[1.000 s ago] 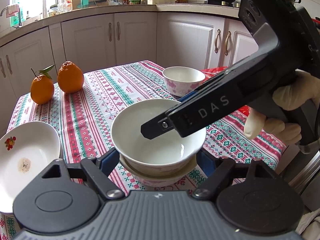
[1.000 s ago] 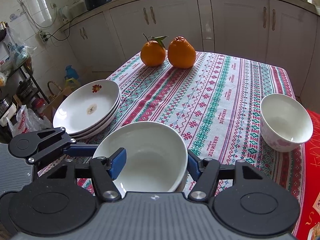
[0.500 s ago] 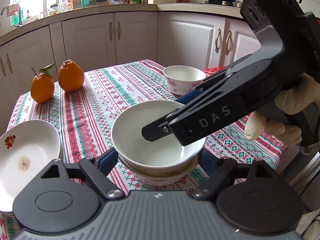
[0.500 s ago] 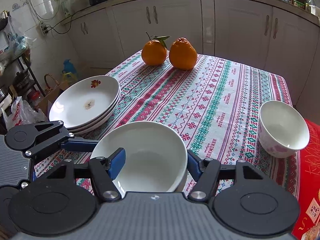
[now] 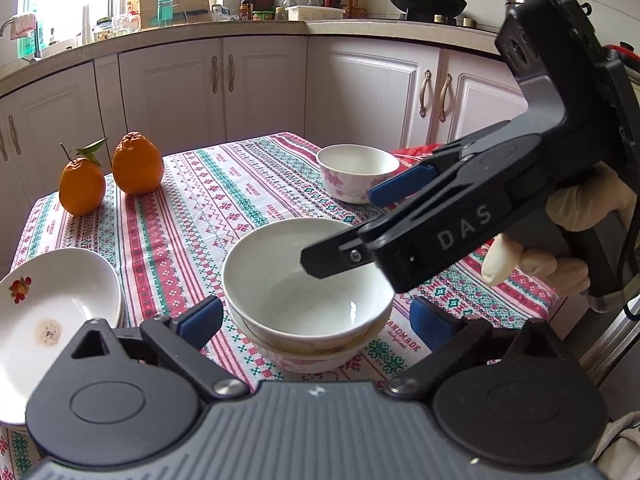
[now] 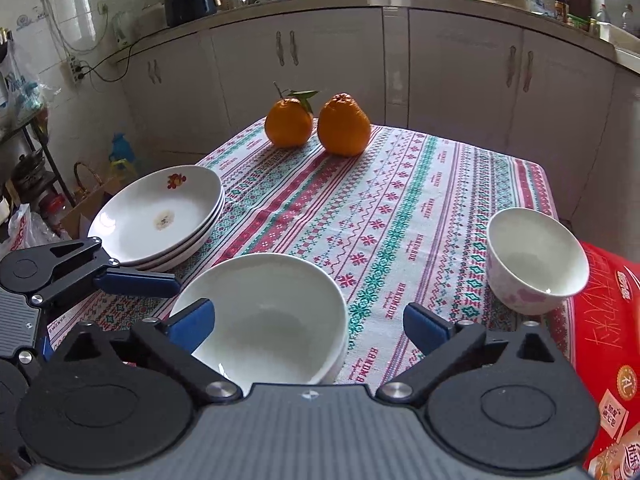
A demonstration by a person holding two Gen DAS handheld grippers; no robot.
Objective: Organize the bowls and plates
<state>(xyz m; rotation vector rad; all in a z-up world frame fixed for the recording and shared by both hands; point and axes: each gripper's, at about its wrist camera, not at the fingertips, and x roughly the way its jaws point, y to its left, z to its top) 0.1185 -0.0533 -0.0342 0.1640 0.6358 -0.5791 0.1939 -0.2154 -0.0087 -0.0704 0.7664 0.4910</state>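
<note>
Both hand-held grippers had just been opening around the nested bowls; neither hand had shifted place. Right hand-held gripper (image 6: pixel 308 326): a second earlier its jaws were pinched on the near rim of the top bowl, now spread wide, one pad at the bowl's rim and the other well clear, nothing held. Left hand-held gripper (image 5: pixel 316 318): jaws also wide apart, straddling the bowl stack with a gap each side, gripping nothing.

Progress, judged from the layout:
- Done: white bowl (image 5: pixel 308 280) seated inside a lower bowl (image 5: pixel 316 356) with pink pattern, near the front edge of the table (image 6: pixel 400 200). Release appeared complete.
- Done: plate stack (image 6: pixel 160 216) at the left of the table, top plate carrying a small flower print and a brownish mark.
- Left: one pink-flowered bowl (image 6: pixel 536 264) standing alone at the right edge, well apart from the bowl stack, beside a red package (image 6: pixel 608 320). Likely the next item to nest.

Counts:
- Bowls: three (two nested, one loose).
- Plates: three rims visible in the stack from the right wrist view; a fourth underneath could not be excluded.
- Oranges (image 6: pixel 318 126): two, at the far side, one with leaves.
</note>
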